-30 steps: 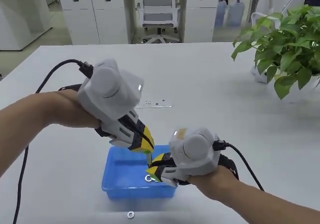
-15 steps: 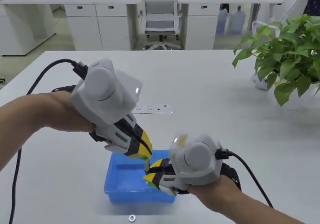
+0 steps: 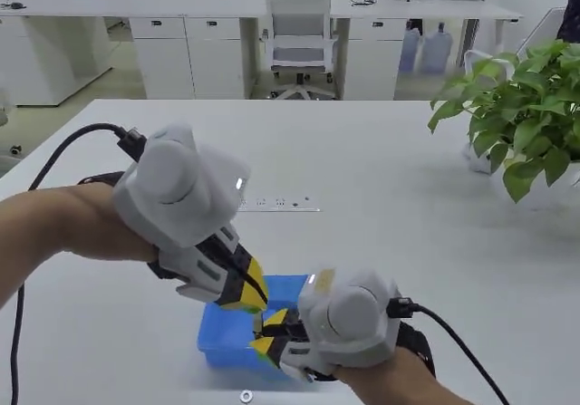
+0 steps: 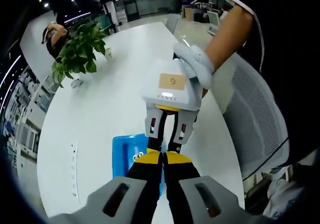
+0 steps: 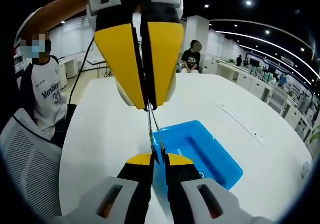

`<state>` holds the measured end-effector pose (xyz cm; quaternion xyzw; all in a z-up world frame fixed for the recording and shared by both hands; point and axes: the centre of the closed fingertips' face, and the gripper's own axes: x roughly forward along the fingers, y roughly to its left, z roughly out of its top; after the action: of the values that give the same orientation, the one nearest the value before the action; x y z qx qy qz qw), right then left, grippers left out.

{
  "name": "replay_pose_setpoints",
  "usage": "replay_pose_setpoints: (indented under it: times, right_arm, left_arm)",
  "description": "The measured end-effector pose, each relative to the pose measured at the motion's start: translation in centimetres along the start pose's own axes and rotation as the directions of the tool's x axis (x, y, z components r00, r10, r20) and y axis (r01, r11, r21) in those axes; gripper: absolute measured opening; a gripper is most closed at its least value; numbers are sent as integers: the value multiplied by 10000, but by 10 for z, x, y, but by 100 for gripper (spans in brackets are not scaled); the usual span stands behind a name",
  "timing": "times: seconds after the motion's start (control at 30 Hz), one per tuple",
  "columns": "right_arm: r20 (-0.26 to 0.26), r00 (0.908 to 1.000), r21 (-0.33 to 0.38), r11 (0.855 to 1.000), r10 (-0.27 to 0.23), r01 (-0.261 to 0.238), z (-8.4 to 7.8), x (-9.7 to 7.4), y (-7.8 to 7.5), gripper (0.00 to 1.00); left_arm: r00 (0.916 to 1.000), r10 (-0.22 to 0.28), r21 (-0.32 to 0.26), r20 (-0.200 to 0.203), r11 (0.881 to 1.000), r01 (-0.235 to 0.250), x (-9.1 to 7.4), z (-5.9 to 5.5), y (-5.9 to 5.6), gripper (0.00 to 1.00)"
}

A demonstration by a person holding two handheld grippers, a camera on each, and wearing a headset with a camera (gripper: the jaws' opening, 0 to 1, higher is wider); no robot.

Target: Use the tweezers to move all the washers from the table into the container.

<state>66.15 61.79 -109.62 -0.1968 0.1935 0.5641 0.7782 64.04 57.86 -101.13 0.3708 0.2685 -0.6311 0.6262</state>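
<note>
While the left gripper (image 3: 261, 303) reaches in from the left over the blue container (image 3: 222, 342), its yellow-tipped jaws are pressed together. In the head view they point down at the container's middle. Toward the person from the container's near edge, a loose washer (image 3: 246, 395) lies on the white table (image 3: 408, 242), close to the container but not touching it. Beyond the container's far edge, a socket strip (image 3: 276, 205) lies flat on the table.

The right gripper (image 3: 265, 334) comes in from the container's right, its tips meeting the left one's above the blue floor. The head view has the two gripper bodies crowded together there. The right gripper view looks into the gap and picks out thin metal tweezers (image 5: 153, 129). The left gripper's jaws clamp their upper end, and their lower end runs down between the right gripper's own jaws, which pinch them above the container. The left gripper view adds a small pale ring (image 4: 136, 157) on the container's floor. Well to the right of the container stands a leafy plant (image 3: 521, 106).
</note>
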Motion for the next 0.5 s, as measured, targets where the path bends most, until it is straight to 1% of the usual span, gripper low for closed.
replay_pose_setpoints:
  times: [0.2,0.5]
  right_arm:
    - [79,9999,34,10000,84,-85,-3,2,12,11]
    - [39,9997,32,9997,248,-248,-10,9,24,11]
  left_arm:
    - [10000,-36,-156,-34,9999,35,2,-5,-11,4]
    - [9999,-98,-380,-62,9992,96,7,-15,-22,4]
